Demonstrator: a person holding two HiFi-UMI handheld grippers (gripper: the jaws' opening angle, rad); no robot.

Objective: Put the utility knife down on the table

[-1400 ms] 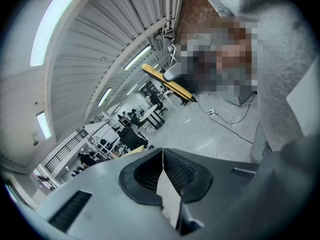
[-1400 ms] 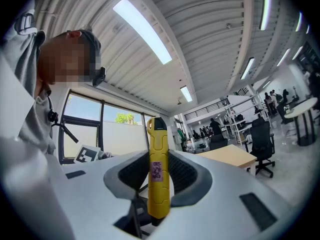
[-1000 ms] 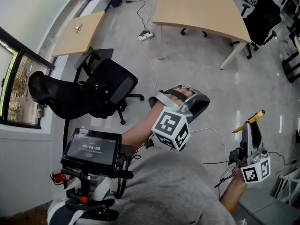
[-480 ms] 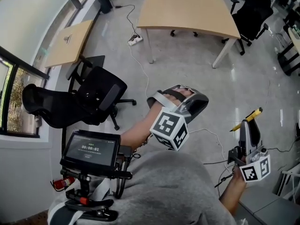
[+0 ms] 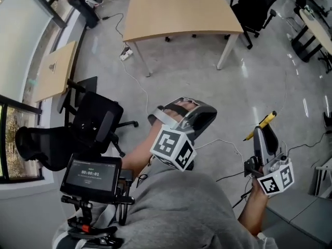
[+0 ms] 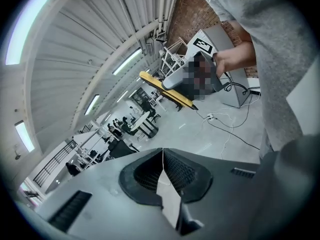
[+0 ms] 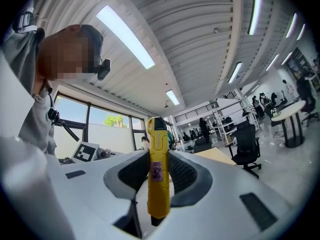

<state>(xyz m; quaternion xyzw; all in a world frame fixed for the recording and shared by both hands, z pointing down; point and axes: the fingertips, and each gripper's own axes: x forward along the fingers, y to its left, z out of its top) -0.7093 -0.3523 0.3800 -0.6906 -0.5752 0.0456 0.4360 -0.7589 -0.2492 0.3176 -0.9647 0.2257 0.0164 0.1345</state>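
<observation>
The wooden table (image 5: 176, 9) stands far ahead, well apart from both grippers, so I judge that the knife is only being carried. The left gripper (image 6: 162, 166) has its jaws pressed together on nothing; the right gripper (image 5: 259, 135) pinches the yellow utility knife (image 7: 158, 169), held in the air at the near right. Next, the knife must reach the tabletop and be lowered, and then the jaws must part.

- The monitor (image 5: 91, 173), just below the office chair (image 5: 96, 123), shows a timer reading 00:00:01.
- The print on the purple sticker (image 7: 157, 171) on the utility knife (image 7: 158, 194) is too small to read.
</observation>
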